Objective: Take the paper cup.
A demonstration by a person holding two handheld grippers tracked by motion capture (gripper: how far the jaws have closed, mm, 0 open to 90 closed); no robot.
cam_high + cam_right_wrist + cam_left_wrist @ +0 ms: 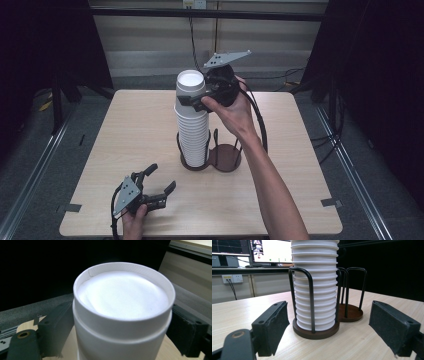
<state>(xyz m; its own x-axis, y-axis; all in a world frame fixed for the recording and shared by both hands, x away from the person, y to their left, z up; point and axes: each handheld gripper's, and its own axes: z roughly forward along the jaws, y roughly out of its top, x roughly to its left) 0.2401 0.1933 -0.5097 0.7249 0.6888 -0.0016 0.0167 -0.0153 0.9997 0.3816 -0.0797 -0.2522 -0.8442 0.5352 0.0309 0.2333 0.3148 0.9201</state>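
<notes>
A tall stack of white paper cups (193, 127) stands upside down in the left ring of a dark two-ring cup holder (225, 159), which sits near the middle of the tabletop (125, 135), a little toward the far edge. The right gripper (192, 102), held in the person's right hand (232, 112), is up at the top of the stack; its jaws stand on either side of the top cup (190, 85), and in the right gripper view the black pads (58, 327) press against the cup's wall just below its upturned base (122, 293), so this claw is pinching the top cup. That cup is nested on the rest of the stack, and whether it has lifted clear at all cannot be told. The holder's right ring is bare, its brown base disc (350, 312) and black wire loops (355, 287) showing in the left gripper view just beyond the stack. The left gripper (159, 180) lies low near the tabletop's near edge, toward the near-left corner, held in the person's left hand (134, 222), well apart from the holder. Its jaws are spread wide with nothing between them, pointing toward the bottom of the stack; the left gripper view looks between the two pads (275, 325) at the lower cups (315, 312) behind the holder's wire upright (310, 300).
</notes>
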